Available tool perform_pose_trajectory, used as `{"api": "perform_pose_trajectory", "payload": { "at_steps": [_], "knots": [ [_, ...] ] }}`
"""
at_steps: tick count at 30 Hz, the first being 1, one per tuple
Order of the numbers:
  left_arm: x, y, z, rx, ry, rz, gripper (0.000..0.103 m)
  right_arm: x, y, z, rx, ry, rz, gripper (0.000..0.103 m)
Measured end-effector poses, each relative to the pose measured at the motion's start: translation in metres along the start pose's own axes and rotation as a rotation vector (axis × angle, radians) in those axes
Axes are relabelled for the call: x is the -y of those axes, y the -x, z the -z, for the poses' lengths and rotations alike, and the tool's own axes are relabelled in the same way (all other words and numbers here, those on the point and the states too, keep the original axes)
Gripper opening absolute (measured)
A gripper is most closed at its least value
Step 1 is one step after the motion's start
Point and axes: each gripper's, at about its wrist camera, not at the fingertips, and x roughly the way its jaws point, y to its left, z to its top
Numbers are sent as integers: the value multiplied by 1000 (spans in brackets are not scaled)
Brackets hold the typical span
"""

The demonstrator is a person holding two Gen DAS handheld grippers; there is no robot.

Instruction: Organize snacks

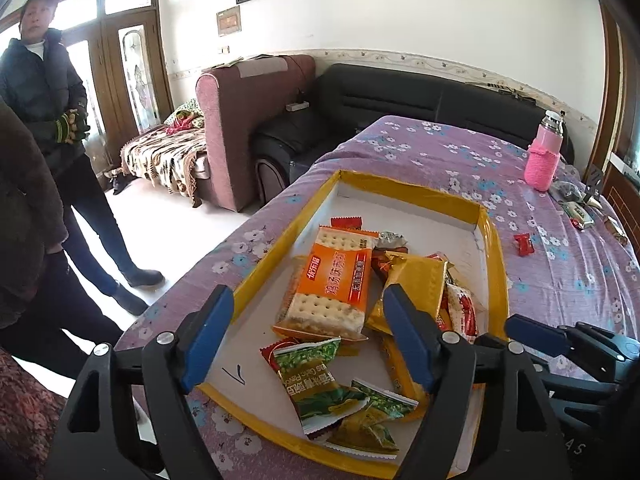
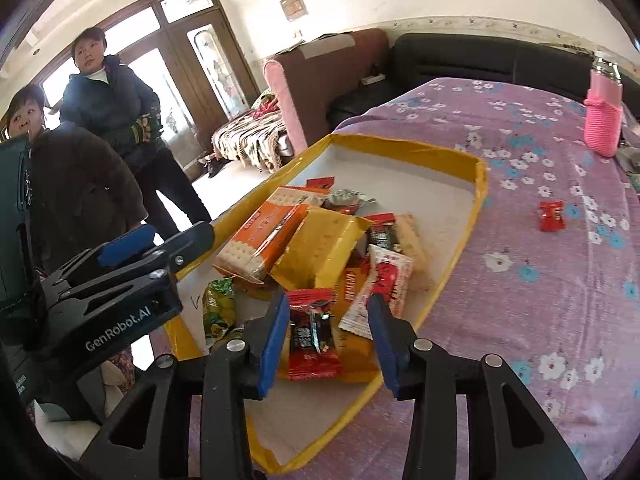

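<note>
Table (image 1: 460,160): covered by a purple flowered cloth.
Tray (image 1: 494,248): yellow-rimmed, on the table, holding piled snacks.
Cracker pack (image 1: 332,280): orange, atop the pile.
Left gripper (image 1: 308,340): jaws apart, empty, above the crackers.
Right gripper (image 2: 328,340): jaws parted around a red snack packet (image 2: 314,334); contact unclear.
Red candy (image 2: 553,215): alone on the cloth.

Bright daylight pours through the glass doors (image 1: 132,76), blowing them out; fisheye edges bend and darken
</note>
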Motion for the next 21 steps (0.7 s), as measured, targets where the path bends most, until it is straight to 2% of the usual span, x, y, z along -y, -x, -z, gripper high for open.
{"api": "perform_pose_trajectory", "payload": {
  "at_steps": [8, 21],
  "knots": [
    [9, 5, 3, -9, -25, -6, 78, 5, 10, 11, 7, 18, 41, 48],
    [18, 16, 2, 10, -35, -12, 79, 3, 27, 14, 49, 45, 59, 55]
  ]
}}
